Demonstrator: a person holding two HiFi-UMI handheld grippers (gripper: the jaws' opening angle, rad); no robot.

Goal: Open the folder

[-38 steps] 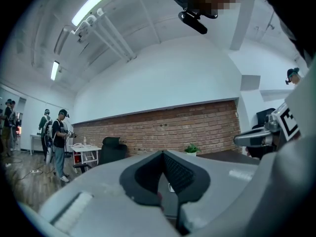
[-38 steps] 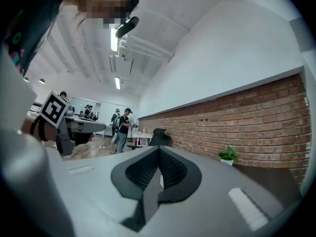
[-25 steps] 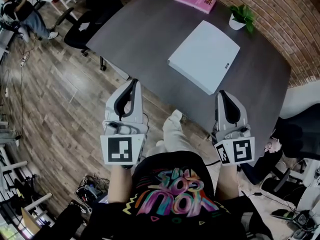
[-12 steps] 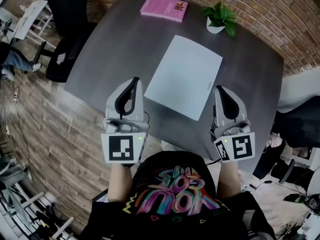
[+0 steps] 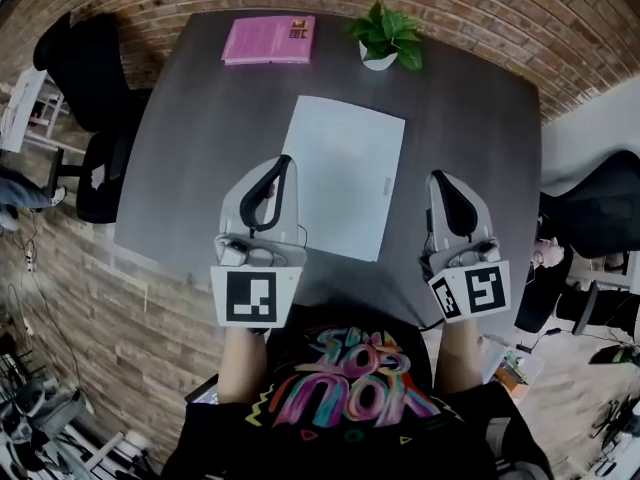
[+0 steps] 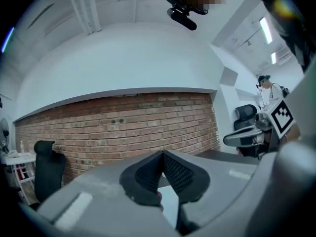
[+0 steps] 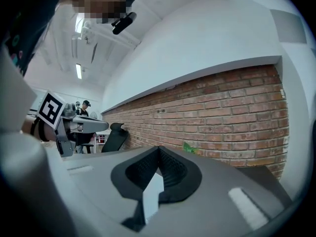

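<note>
Folder: the white folder (image 5: 340, 173) lies closed and flat in the middle of the tabletop (image 5: 470, 118).
Tools: the left tool (image 5: 283, 162) and the right tool (image 5: 441, 179) are both closed and empty, near the folder's front side.
Risk: closed jaws may only push the folder, so it slides and does not open.
Around: the pink book (image 5: 268, 39) and the plant (image 5: 383, 36) are well apart; nothing blocks.

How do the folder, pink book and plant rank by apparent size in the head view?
1. folder, clearly largest
2. pink book
3. plant, only slightly smaller than the book; that pair is close

Even, bright ceiling light — heavy fisheye bending at edges — slight blur.
</note>
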